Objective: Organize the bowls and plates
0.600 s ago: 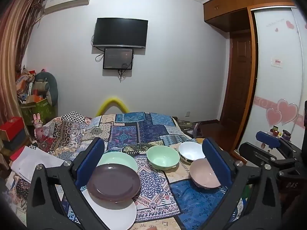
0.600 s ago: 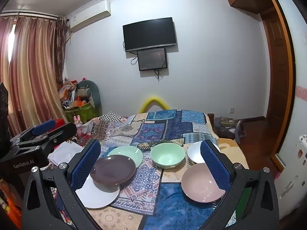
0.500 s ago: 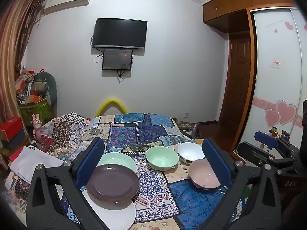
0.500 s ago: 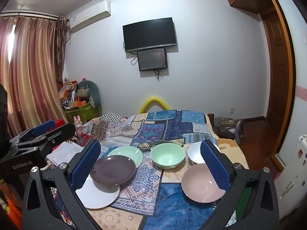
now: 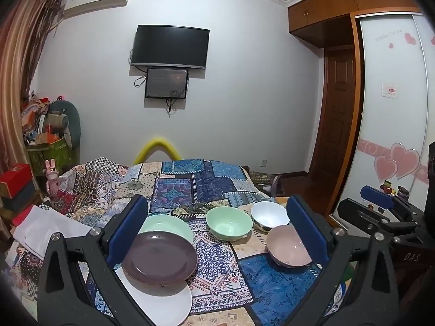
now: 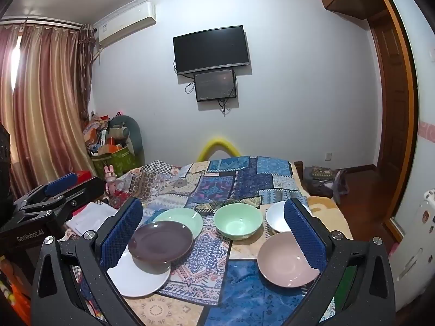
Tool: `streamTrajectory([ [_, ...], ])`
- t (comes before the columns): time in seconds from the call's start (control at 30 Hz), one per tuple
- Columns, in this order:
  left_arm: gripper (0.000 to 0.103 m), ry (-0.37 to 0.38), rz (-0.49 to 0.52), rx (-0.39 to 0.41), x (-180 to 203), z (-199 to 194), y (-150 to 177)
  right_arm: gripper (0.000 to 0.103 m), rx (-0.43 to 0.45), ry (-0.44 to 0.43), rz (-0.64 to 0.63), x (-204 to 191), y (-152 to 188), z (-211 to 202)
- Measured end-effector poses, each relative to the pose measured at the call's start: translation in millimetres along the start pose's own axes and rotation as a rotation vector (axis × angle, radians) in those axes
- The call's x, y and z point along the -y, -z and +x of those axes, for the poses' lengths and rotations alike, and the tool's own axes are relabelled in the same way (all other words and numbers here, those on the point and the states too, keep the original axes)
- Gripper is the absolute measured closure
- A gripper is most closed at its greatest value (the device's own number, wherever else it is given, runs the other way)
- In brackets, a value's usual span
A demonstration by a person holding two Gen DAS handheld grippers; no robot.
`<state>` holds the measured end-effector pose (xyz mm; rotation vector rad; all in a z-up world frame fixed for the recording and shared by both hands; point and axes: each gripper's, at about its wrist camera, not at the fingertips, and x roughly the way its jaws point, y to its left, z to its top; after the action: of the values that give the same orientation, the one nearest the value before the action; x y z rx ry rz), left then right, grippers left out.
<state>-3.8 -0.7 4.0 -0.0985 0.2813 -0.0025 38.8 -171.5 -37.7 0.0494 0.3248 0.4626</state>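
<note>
Both grippers hang well back from the dishes with nothing between their blue pads. The left gripper (image 5: 217,231) stands spread wide and empty, and so does the right gripper (image 6: 214,231).

The dishes sit on a patchwork-quilted bed (image 6: 244,182), not on a hard tabletop. In the right wrist view, a glossy dark purple round plate (image 6: 160,241) lies at about 8 o'clock from the middle of the spread, overlapping the flat white round plate (image 6: 136,277) below it and the pale green round plate (image 6: 187,217) behind it. It seems propped on their rims rather than lying flat, though the fisheye makes that hard to judge. A deep mint-green bowl (image 6: 238,222) stands at 12 o'clock. A white bowl (image 6: 274,217) is at 2 o'clock, partly behind the right pad, and a shallow pink bowl (image 6: 288,260) is at 4 o'clock, just beside the white one.

Nothing looks sorted yet, so the likely first step is picking a dish to stack.

The risks come mostly from the soft quilt and the glazed rims. Pressing down on the purple plate could tip it off the plates beneath, or drag them along. A pinch on a smooth, thin rim may slip. The pink bowl lies near the bed's edge, so a nudge from the pad could push it toward the floor. With both grippers so close together, one could knock the other on the way in.
</note>
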Motion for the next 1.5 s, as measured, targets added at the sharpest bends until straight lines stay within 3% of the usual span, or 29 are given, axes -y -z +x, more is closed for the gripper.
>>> streamTrajectory([
  [1.5, 0.000, 0.010, 0.003, -0.014, -2.4, 3.6, 5.1, 0.000, 0.004, -0.015, 0.011, 1.0, -0.2, -1.0],
])
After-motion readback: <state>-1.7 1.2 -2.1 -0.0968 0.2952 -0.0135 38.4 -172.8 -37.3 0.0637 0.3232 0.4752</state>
